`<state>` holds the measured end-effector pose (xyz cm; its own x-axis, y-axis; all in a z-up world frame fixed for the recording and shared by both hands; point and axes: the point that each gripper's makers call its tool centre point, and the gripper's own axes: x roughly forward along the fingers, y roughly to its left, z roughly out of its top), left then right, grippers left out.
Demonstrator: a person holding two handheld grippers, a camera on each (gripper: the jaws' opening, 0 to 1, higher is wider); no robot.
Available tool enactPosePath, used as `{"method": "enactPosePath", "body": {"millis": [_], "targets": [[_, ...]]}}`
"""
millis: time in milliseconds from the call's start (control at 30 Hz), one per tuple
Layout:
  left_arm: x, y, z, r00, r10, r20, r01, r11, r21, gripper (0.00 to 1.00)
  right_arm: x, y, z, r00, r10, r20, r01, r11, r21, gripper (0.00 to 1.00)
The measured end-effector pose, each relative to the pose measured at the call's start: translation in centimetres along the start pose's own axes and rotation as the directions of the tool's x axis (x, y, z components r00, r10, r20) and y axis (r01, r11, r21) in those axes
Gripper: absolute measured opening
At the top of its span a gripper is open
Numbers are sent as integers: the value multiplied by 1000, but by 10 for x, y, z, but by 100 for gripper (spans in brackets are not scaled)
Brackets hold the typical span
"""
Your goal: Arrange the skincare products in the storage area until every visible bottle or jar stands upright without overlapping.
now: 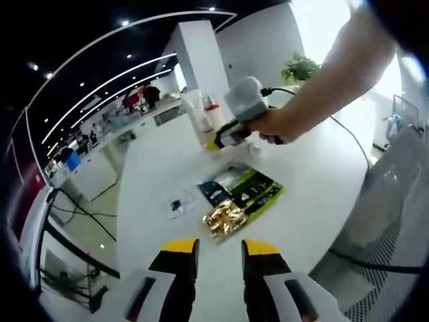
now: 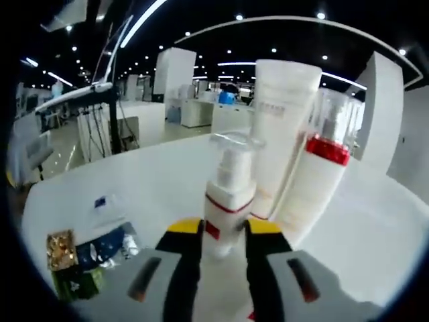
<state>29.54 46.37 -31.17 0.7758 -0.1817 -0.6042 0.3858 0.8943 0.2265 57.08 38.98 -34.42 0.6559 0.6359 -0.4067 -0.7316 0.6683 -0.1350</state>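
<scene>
White table (image 1: 322, 174), left gripper (image 1: 220, 255) jaws spread; right gripper (image 2: 224, 236) jaws pinching upright pump bottle (image 2: 228, 201).

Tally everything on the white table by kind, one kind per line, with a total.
Pump bottles, between the right hand-held gripper jaws: 1
Tall white tubes: 1
Bottles with a red band and clear cap: 1
Flat sachets and packets: 4, namely gold, green and black, dark blue, small white
Total: 7
</scene>
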Motion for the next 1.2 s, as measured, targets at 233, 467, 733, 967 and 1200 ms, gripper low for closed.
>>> {"method": "enactPosePath", "body": {"millis": [233,467,733,967,1200], "targets": [[0,1,0,1000,2,1,-2,1000,3,26,5,-6,2,1000,-22,-11,21,1000,-22,25],[0,3,0,1000,9,2,-9,1000,3,26,10,-17,-1,997,-67,-47,68,998,3,26],[-1,4,-1,1000,9,2,-10,1000,4,26,13,-16,-4,995,-66,-72,68,997,27,25],[-3,4,0,1000,7,8,-7,1000,11,26,14,-17,-2,994,-78,-80,83,995,56,28],[-2,-1,1,1000,-10,8,10,999,31,26,7,-18,5,995,-78,-66,84,992,90,30]]}}
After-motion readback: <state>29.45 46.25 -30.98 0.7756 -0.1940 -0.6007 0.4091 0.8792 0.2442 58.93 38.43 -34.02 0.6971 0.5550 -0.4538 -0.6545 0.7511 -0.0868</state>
